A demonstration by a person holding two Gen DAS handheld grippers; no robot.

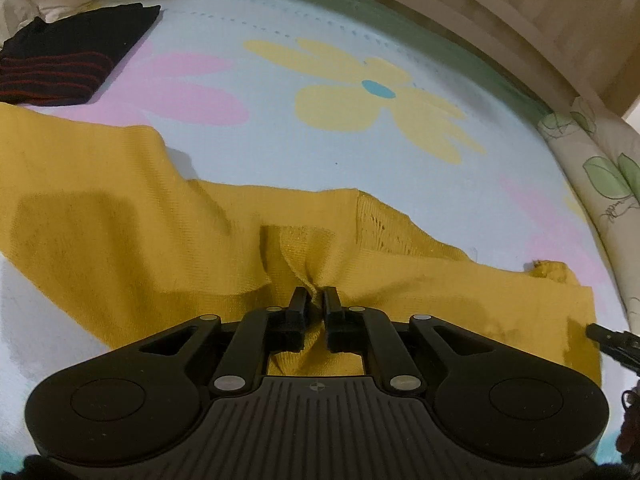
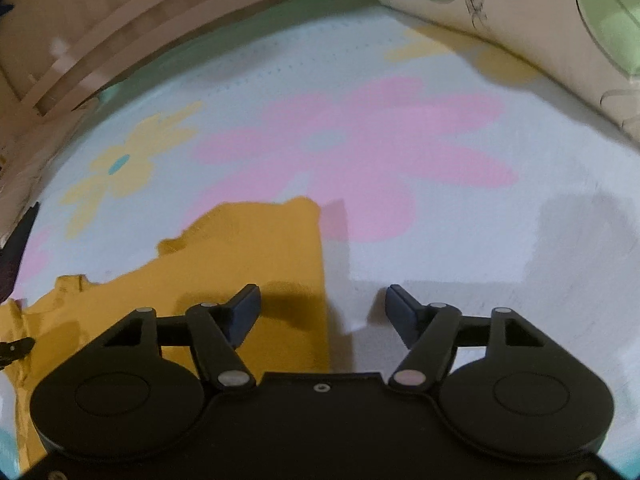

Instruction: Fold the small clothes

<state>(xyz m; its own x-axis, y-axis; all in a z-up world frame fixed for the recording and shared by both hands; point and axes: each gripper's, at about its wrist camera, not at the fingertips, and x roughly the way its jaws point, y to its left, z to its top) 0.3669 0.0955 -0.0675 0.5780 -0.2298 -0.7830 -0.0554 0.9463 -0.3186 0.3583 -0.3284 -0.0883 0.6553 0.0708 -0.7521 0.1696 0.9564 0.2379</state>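
Two black handheld grippers work over a bed. The left gripper (image 1: 319, 294) has its jaws closed on a pinched fold of a mustard-yellow knitted garment (image 1: 120, 216), the fabric bunching up between the fingers. That garment lies spread across a pale blue bed sheet printed with yellow and pink flowers (image 1: 280, 168). The right gripper (image 2: 323, 300) hangs with its jaws apart and nothing between them, straddling the garment's right edge: its left finger (image 2: 244, 312) is over the yellow knit, its right finger over bare sheet. Further off, a folded black garment with thin red stripes (image 1: 68, 60) rests near the sheet's far left corner. A cream pillow with green leaf print (image 1: 600, 168) borders the right side, and a wooden bed frame (image 1: 520, 20) curves beyond.
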